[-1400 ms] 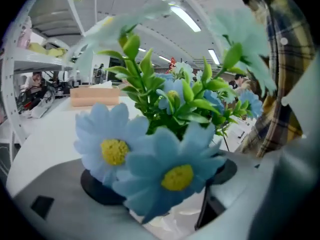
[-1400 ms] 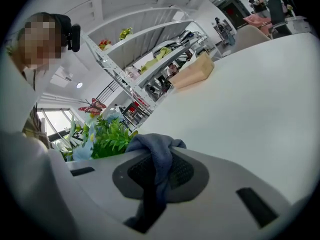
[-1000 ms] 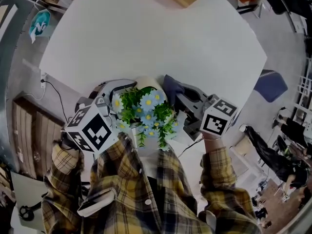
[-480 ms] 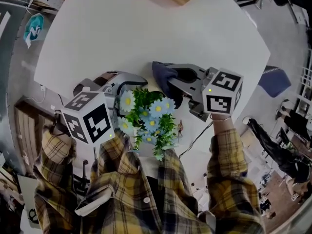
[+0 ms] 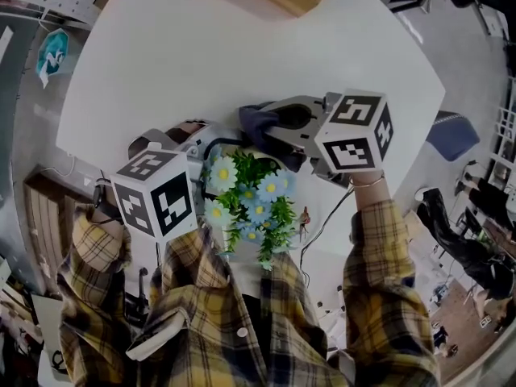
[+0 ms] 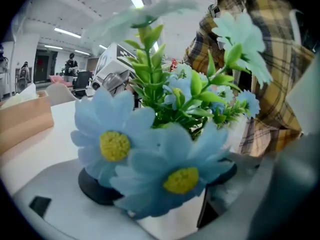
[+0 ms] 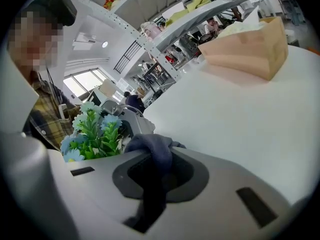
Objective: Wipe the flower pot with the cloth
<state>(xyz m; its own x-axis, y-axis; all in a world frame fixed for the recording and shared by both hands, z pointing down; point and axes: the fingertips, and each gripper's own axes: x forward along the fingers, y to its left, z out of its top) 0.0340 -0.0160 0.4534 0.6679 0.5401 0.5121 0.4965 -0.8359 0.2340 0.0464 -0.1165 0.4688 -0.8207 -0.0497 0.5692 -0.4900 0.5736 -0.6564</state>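
Two grippers were close together at the near edge of the table (image 5: 242, 47), right in front of the person. The left gripper (image 6: 160, 194) had its jaws clamped on the flower pot (image 6: 170, 224), one dark pad at each side of it; the right gripper (image 7: 155, 166) was pinched shut on the cloth (image 7: 152, 149), a dark blue wad bunched out past the tips. No view showed whether the pot stood on the table or hung just above it.

Little of the pot could be seen: a smooth white wall low between the left jaws, its rim buried under the flowers (image 5: 250, 196). These were pale blue daisies with yellow centres on green leafy stems, plainly artificial; the stems rose straight up, so the pot seemed upright; from above the flowers hid it wholly.

The relation that mattered was this: the cloth lay just beyond the flowers, on the pot's far side toward the middle of the table, seemingly level with the blooms rather than with the wall. The right gripper's long axis ran across the table toward the person's left, cloth leading. The wall therefore lay below and nearward of the wad; by my reading the cloth had to come down under the blooms to touch it; the wipe had not yet begun.
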